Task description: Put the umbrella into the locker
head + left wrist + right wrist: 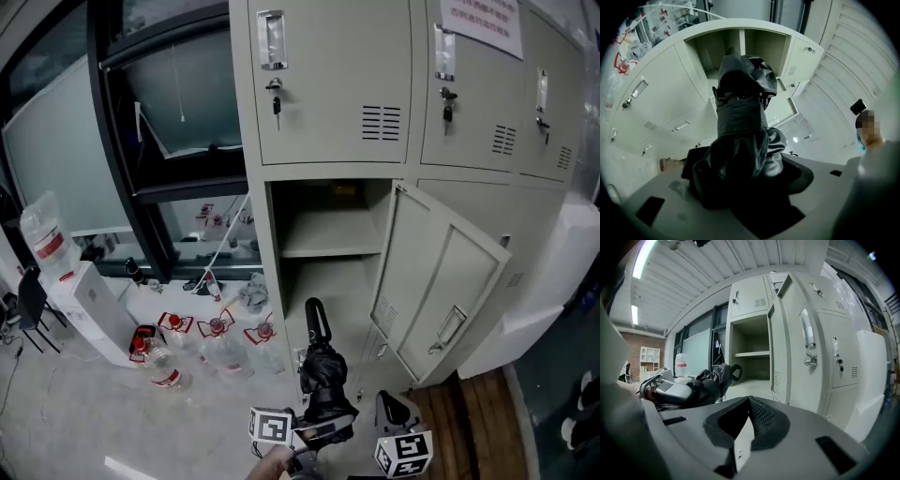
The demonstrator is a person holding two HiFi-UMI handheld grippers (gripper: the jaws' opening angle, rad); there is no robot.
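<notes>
A black folded umbrella [323, 375] points its looped handle [317, 319] toward the open lower locker compartment [328, 281]. My left gripper [323, 429] is shut on the umbrella's bunched fabric at the bottom of the head view. In the left gripper view the umbrella [740, 136] fills the space between the jaws and hides their pads, with the open locker [740, 47] beyond it. My right gripper [396, 409] hovers just right of the umbrella, jaws together and empty. In the right gripper view its tips [749, 401] meet, and the umbrella [715, 378] lies to the left, before the locker [750, 352].
The locker door [441, 291] swings out to the right, close to my right gripper. A shelf [328, 246] splits the open compartment. Several water bottles [216, 347] and a white dispenser [89, 309] stand on the floor at left. A white box [562, 272] sits at right.
</notes>
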